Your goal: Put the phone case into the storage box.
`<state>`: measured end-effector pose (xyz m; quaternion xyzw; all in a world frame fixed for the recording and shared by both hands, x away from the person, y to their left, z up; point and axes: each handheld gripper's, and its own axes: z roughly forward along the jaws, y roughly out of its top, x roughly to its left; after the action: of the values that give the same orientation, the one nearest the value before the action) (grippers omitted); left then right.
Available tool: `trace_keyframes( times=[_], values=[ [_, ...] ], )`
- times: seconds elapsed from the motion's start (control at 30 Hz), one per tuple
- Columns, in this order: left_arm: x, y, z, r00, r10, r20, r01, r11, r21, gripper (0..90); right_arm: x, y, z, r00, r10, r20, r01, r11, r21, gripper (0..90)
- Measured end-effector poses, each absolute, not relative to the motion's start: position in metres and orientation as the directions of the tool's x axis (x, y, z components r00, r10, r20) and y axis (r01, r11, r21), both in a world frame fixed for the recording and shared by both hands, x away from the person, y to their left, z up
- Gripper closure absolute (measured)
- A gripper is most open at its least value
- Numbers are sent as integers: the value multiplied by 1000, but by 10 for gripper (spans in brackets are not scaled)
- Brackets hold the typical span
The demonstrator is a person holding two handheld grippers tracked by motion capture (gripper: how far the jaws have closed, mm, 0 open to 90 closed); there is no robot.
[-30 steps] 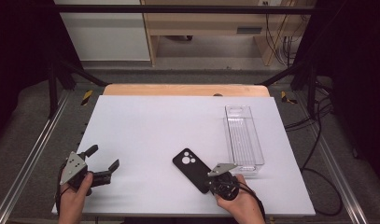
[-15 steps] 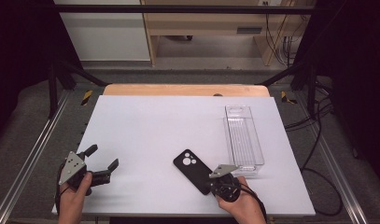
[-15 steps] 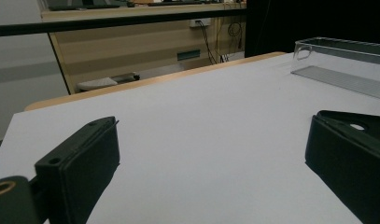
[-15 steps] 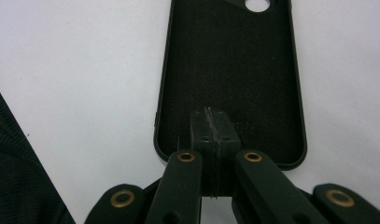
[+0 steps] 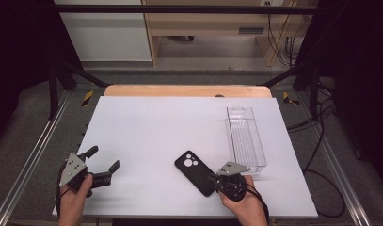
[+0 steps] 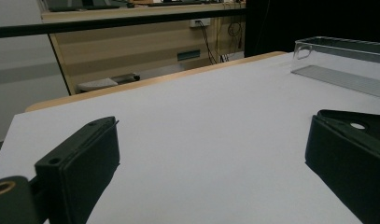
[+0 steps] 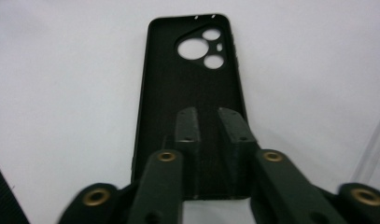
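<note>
The black rubbery phone case [image 7: 190, 107] is pinched at its near end by the nearly closed right claw [image 7: 207, 122], presumably for transfer to the clear plastic tray [image 5: 246, 136] just beside it, while the left claw [image 5: 103, 158] is held wide open and empty.

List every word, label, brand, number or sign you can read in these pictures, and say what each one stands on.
None: no readable text anywhere.
Phone case: plain black, with camera cut-outs and no brand.
Clear tray: no label.
Left hand-held gripper and right hand-held gripper: no markings.
Yellow-and-black hazard tape beside the table: stripes, no words.
</note>
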<state>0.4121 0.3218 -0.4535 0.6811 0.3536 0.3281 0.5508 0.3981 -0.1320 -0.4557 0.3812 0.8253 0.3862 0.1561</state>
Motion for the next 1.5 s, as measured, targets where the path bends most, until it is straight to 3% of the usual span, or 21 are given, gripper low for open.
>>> trace_keyframes(
  times=[0.03,0.43,0.63,1.5],
  values=[
    [412,322,-454,535,843,57,121,-143,982,32,398,-132,-456,-661,750,37,509,411,757,764],
    [413,320,-454,540,840,61,120,-148,982,32,400,-128,-456,-621,782,56,502,342,794,285],
    [413,319,-454,544,837,58,119,-146,982,32,401,-124,-458,-625,779,53,494,342,799,124],
    [413,316,-454,552,831,64,119,-155,981,31,408,-120,-470,-625,774,100,550,345,761,95]
  ],
)
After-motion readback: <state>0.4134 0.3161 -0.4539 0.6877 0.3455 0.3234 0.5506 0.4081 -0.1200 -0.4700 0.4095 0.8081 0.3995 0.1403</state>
